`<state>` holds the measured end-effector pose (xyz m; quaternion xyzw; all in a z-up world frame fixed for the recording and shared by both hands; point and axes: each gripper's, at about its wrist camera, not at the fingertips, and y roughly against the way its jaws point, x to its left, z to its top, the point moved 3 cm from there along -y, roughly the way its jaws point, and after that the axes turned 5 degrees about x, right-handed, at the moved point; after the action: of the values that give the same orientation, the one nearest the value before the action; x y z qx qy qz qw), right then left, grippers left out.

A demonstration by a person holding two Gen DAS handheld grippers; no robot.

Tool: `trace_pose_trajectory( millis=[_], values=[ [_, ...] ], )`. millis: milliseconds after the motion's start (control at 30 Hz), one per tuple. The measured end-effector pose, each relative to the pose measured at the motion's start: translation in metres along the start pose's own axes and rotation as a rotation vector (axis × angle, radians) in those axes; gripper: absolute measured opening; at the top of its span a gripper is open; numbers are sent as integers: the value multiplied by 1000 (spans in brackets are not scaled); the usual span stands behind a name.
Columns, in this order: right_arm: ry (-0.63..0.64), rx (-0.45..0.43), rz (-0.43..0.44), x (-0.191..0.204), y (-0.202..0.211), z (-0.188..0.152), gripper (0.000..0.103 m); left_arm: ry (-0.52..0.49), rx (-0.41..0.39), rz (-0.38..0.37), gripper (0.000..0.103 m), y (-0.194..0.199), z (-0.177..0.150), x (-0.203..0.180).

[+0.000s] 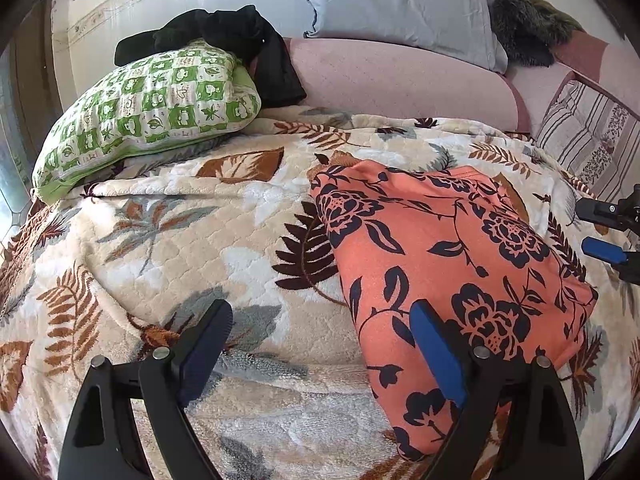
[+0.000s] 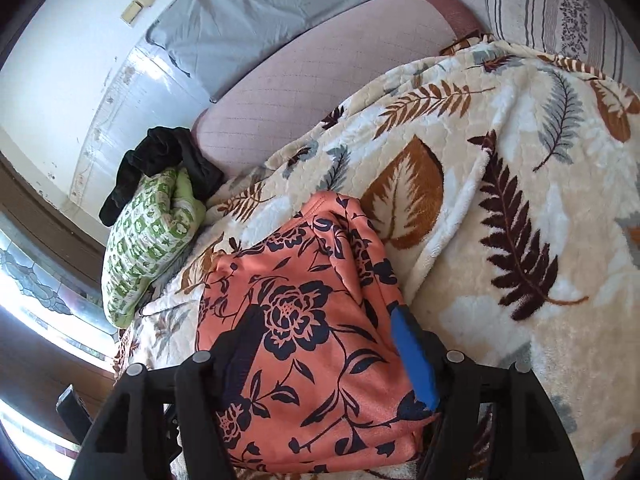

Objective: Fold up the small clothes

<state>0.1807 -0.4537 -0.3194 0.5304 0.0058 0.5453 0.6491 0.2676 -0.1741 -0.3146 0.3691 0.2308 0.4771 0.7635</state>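
Note:
An orange garment with dark blue flowers (image 1: 440, 248) (image 2: 304, 360) lies folded into a compact rectangle on the leaf-patterned blanket (image 1: 180, 240) (image 2: 500, 220). My left gripper (image 1: 320, 312) hovers open at the garment's near left edge; its right finger overlaps the cloth and its left finger is over bare blanket. Nothing sits between its pads. My right gripper (image 2: 324, 320) (image 1: 588, 226) stands open at the garment's right side. In the right wrist view the cloth spreads under and between its fingers, and the pads do not press on it.
A green checked pillow (image 1: 148, 108) (image 2: 144, 240) with a black garment (image 1: 224, 36) (image 2: 160, 152) on it lies at the far left. Behind are a pink bolster (image 1: 400, 84), a grey pillow (image 1: 400, 4) and a striped pillow (image 1: 592, 136). A window is at the left.

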Motion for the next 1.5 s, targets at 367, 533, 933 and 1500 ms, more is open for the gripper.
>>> trace_pose_trajectory(
  millis=[367,533,933,1500],
  values=[
    [14,37,16,9,-10,-9,69,14,0,-1,90,0,2,3],
    [50,35,16,19,-11,-12,69,13,3,-2,90,-2,2,2],
    [58,25,24,19,-7,-11,69,14,1,-1,90,-3,3,0],
    [68,26,27,22,-9,-12,69,24,5,4,90,-3,4,2]
  ],
)
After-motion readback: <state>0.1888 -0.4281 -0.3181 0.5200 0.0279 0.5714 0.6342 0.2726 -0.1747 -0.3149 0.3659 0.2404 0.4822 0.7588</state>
